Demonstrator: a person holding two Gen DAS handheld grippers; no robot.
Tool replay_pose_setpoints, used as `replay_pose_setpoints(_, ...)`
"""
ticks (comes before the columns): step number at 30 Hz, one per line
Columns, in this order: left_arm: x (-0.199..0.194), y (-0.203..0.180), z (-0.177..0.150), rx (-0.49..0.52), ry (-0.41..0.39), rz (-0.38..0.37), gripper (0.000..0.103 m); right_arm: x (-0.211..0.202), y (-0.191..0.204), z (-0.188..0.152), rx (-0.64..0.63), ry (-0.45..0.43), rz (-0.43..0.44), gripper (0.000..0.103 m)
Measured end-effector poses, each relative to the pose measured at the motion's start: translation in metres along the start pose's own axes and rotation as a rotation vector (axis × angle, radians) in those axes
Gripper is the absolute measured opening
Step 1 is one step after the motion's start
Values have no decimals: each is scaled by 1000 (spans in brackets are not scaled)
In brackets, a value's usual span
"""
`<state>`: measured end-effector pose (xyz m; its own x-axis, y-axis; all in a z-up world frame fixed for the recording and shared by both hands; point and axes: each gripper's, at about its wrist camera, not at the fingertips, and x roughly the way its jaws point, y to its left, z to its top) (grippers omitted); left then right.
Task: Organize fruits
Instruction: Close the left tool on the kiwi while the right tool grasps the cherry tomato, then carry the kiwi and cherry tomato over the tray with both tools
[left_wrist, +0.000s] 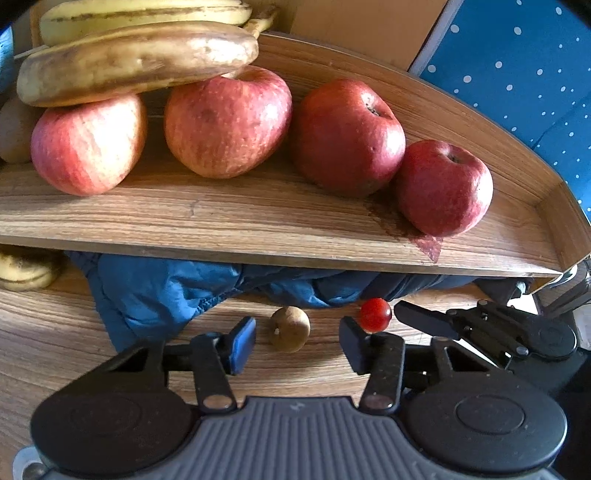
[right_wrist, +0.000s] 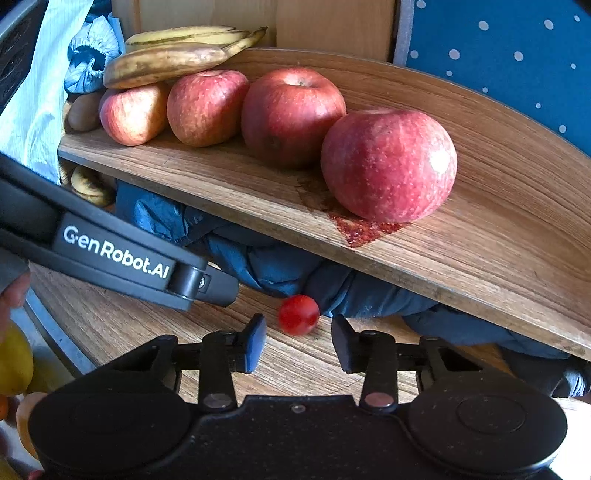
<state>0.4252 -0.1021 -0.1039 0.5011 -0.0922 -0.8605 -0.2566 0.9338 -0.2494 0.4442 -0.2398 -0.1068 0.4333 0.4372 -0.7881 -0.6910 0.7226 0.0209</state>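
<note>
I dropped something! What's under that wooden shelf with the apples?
Under the shelf a crumpled blue cloth fills most of the gap, with a banana at the left. A cherry tomato and a small brown fruit sit in front. Anything behind the cloth is hidden.

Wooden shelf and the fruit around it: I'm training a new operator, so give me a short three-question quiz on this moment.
1. How many apples sit on the wooden shelf?
2. True or false: the right gripper is shut on the cherry tomato.
3. What lies ahead of the left gripper's open jaws? A) small brown fruit B) banana C) apple

Key: 1) four; 2) false, its jaws are open; 3) A
</note>
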Motion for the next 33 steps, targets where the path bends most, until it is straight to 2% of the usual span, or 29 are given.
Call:
replay_pose_setpoints(9,12,0,-1,-10,14,11,41,1,3,0,-7,3,-11,30)
replay_pose_setpoints(13,15,2,-1,-12,14,21,28,4,6,1,-10,2,-18,26)
replay_pose_setpoints(22,8,7,-4,-15,4,33,27,-4,11,-2,-27,-6,-11,25)
replay_pose_setpoints(33,-23,14,-13,-16,-28,22,27,-35,29,-7,-41,-44,-20,25)
